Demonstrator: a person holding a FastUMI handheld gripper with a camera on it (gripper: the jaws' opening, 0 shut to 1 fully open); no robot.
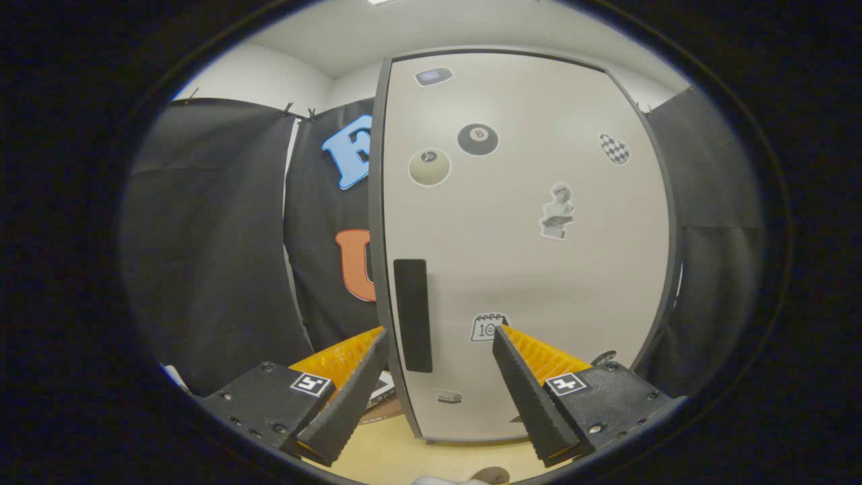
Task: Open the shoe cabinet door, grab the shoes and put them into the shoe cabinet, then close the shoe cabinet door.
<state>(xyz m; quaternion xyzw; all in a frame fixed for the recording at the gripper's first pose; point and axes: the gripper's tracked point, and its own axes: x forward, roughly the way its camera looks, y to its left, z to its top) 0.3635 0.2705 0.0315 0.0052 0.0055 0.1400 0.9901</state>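
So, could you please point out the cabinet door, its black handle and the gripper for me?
cabinet door (539, 269), gripper view, bare middle of the pale panel.
black handle (412, 315), gripper view, middle of the upright strip.
gripper (441, 343), gripper view, midway between its open fingers' tips, with the handle between them.

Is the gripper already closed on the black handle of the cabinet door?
No. The gripper is open, its fingers spread either side of the black handle on the cabinet door, not pressing on it.

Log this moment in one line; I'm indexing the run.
stage: approach | cabinet door: shut | tongs: open, straddling black handle | contact: unclear
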